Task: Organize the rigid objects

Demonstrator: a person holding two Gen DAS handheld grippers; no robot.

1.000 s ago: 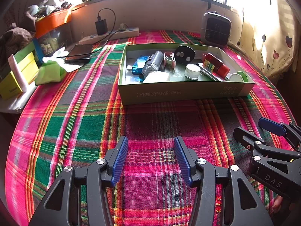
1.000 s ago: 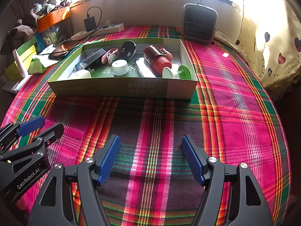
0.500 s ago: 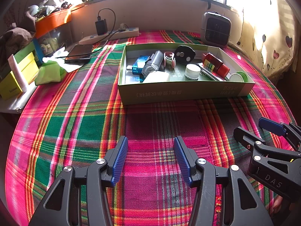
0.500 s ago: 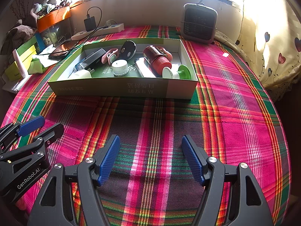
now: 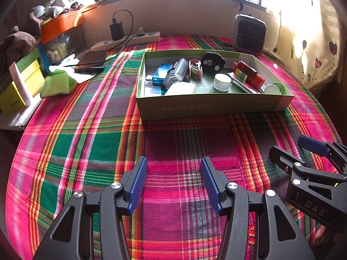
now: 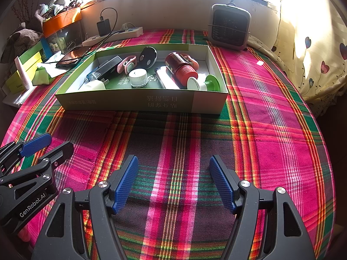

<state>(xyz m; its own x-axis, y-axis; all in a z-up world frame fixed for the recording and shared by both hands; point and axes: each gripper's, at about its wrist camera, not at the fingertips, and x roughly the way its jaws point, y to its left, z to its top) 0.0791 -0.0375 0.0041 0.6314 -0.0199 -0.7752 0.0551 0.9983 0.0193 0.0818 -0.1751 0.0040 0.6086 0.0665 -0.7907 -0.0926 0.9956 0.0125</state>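
- Both grippers hover over the near part of a plaid cloth (image 6: 260, 130), well short of the green box (image 5: 208, 107) that holds every rigid object in sight; nothing loose lies on the cloth between fingers and box.
- The left gripper (image 5: 173, 184) has its fingers spread and empty; the box lies ahead of it and slightly to the right, its long axis running across the view.
- The right gripper (image 6: 173, 182) also has its fingers spread and empty; the box lies ahead and to its left, its right end roughly in line with the gripper.
- By this judgement, the right hand is the nearer one for the box's right end, the left hand for the left end.
- At the box's left end: a blue USB gadget (image 5: 160, 77), a grey cylindrical device (image 5: 176, 75) lying lengthwise toward the far wall, and a white plug-like block (image 5: 182, 88) against the near wall.
- In the middle: a pink clip (image 6: 126, 64), a black oval disc (image 6: 148, 57) leaning on the far wall, and a white-capped jar (image 6: 138, 78) standing upright.
- At the right end: a red bottle (image 6: 181, 67) on its side, cap toward the near wall, a silver flat piece (image 6: 167, 80) beside it, and a green-and-white spool (image 6: 202, 83) in the near right corner.
- A small heater (image 6: 228, 28) stands beyond the box's far right corner; a phone (image 5: 92, 61) on charge lies off its far left corner.
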